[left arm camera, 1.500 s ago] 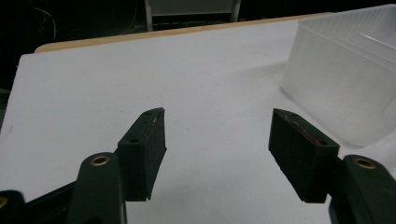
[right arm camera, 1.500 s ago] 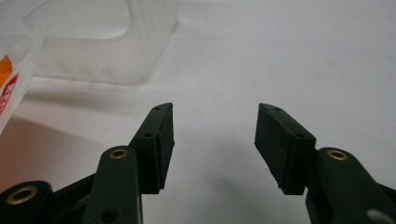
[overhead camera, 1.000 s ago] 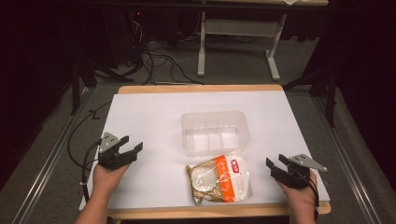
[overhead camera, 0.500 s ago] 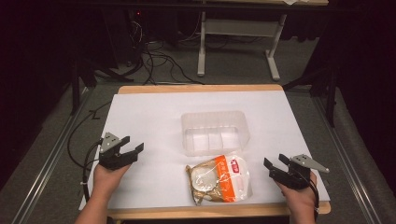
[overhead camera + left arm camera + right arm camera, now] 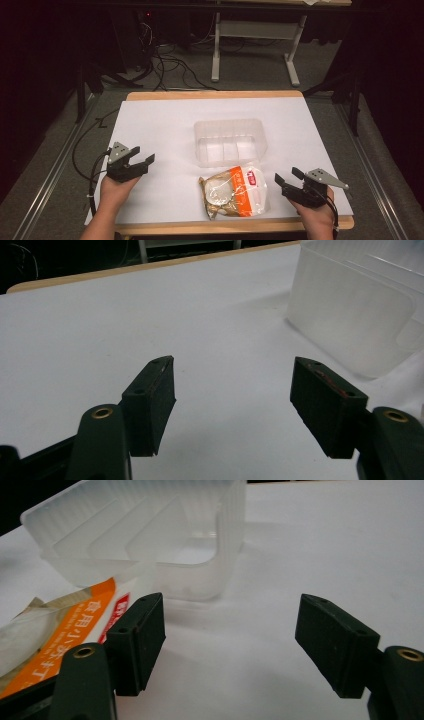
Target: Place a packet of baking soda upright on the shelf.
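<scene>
On the counter (image 5: 165,120), the snack bag (image 5: 235,192) lies at 6 o'clock of the clear bin (image 5: 229,141), touching it. The right claw (image 5: 286,180), its jaws having just been opening, gapes empty beside the bag; the left claw (image 5: 143,155) gapes idle. Bagging into the bin looks not yet begun.

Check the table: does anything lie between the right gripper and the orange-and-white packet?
Nothing visible does. The right gripper hovers with its jaws open just right of the packet, with bare white table between them. The clear container sits behind the packet.
</scene>
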The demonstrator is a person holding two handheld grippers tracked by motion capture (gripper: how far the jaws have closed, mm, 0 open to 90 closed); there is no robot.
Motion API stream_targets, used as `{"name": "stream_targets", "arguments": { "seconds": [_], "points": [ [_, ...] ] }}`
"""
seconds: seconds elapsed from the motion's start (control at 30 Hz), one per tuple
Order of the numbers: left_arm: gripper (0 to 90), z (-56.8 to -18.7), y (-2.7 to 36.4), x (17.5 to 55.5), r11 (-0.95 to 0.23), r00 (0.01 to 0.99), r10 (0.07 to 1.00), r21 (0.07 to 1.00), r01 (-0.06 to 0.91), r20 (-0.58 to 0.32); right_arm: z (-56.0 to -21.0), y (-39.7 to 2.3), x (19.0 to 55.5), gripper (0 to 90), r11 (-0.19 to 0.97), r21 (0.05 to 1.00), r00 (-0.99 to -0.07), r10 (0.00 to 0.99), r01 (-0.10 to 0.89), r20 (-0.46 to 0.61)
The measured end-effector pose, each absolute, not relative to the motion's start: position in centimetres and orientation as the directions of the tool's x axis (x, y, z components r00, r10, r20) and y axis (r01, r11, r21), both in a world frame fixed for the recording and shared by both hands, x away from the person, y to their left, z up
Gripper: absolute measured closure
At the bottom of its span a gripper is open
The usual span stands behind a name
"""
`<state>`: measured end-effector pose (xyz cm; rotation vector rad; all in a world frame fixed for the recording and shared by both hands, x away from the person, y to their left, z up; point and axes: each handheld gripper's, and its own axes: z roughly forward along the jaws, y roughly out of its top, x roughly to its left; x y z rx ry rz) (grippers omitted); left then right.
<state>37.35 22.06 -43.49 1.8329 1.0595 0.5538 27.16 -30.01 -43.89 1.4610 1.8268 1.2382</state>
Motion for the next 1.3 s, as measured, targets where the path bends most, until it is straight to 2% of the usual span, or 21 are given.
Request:
{"name": "stream_targets", "arguments": {
  "seconds": [0.53, 0.7, 0.93, 1.2, 1.3],
  "points": [
    [34.4, -43.5, 21.9, 37.4, -0.219, 0.534, 0.844, 0.874, 0.434, -0.054, -44.0, -26.2, 26.3, 24.3, 0.057, 0.861, -0.429, 0.882, 0.506, 0.194],
    [34.4, -43.5, 21.9, 37.4, -0.22, 0.535, 0.843, 0.874, 0.434, -0.054, -45.1, -24.5, 26.4, 23.7, 0.081, 0.825, -0.459, 0.859, 0.56, 0.228],
    [34.4, -43.5, 21.8, 37.4, -0.225, 0.538, 0.841, 0.871, 0.436, -0.052, -46.0, -24.0, 26.8, 25.0, 0.084, 0.784, -0.454, 0.851, 0.615, 0.265],
    [34.3, -43.6, 21.9, 37.5, -0.227, 0.541, 0.84, 0.871, 0.437, -0.053, -45.7, -23.8, 26.5, 39.8, 0.062, 0.774, -0.467, 0.827, 0.63, 0.313],
    [34.3, -43.6, 21.7, 37.5, -0.237, 0.546, 0.837, 0.868, 0.436, -0.046, -45.1, -23.9, 26.2, 54.0, 0.053, 0.789, -0.482, 0.816, 0.612, 0.319]
  ]
}}
